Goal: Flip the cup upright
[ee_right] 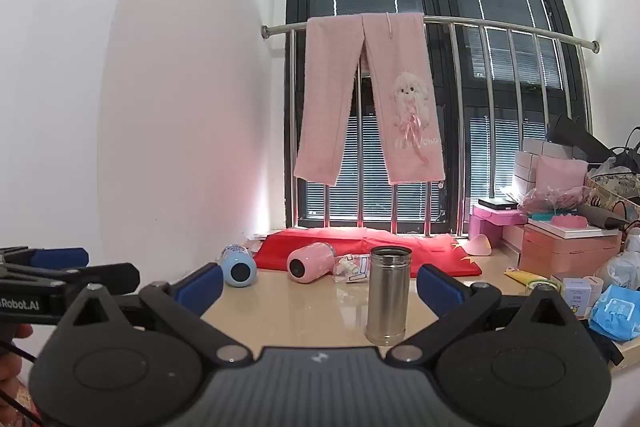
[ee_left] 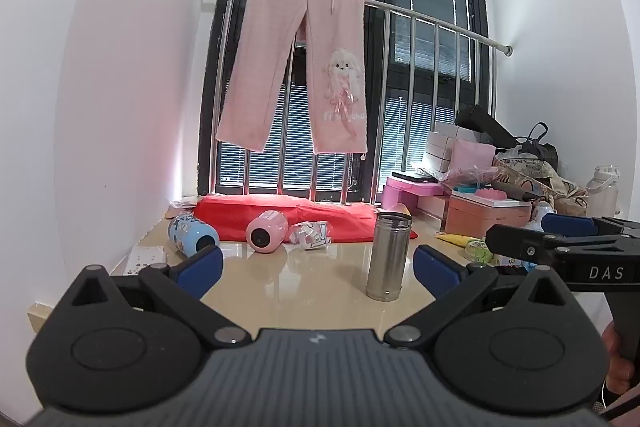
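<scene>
A steel cup (ee_left: 388,255) stands upright, mouth up, on the beige tabletop (ee_left: 304,279); it also shows in the right wrist view (ee_right: 388,295). A pink cup (ee_left: 265,231) (ee_right: 310,262) and a blue cup (ee_left: 193,233) (ee_right: 238,265) lie on their sides farther back. My left gripper (ee_left: 318,269) is open and empty, held back from the steel cup. My right gripper (ee_right: 320,285) is open and empty, with the steel cup just ahead between its fingers, not touched. The right gripper also shows in the left wrist view (ee_left: 560,235).
A red cloth (ee_left: 296,213) lies under the window railing, where pink trousers (ee_left: 296,67) hang. A crumpled clear wrapper (ee_left: 311,234) lies by the pink cup. Boxes, bags and a jar (ee_left: 602,189) crowd the right side. A white wall is at the left.
</scene>
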{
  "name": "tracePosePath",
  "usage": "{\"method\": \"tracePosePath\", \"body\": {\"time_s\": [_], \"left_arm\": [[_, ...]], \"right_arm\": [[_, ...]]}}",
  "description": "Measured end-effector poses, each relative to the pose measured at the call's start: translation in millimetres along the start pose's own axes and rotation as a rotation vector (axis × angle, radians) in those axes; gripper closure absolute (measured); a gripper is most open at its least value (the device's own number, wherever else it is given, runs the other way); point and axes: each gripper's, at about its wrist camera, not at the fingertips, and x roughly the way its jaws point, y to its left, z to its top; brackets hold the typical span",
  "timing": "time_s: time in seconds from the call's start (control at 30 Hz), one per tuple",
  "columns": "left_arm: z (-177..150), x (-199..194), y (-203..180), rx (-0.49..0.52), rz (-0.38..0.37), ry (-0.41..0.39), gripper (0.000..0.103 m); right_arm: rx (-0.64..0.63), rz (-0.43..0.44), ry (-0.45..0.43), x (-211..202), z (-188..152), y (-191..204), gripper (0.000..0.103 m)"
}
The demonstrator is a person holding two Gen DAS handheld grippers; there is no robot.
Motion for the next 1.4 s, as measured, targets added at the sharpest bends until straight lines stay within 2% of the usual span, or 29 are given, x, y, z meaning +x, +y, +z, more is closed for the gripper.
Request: {"method": "tracePosePath", "body": {"time_s": [1.4], "left_arm": [[3.3, -3.3, -2.9, -0.003, 0.005, -0.002, 0.0]], "right_arm": [[-0.003, -0.001, -0.001, 0.9, 0.9, 1.5, 0.0]]}}
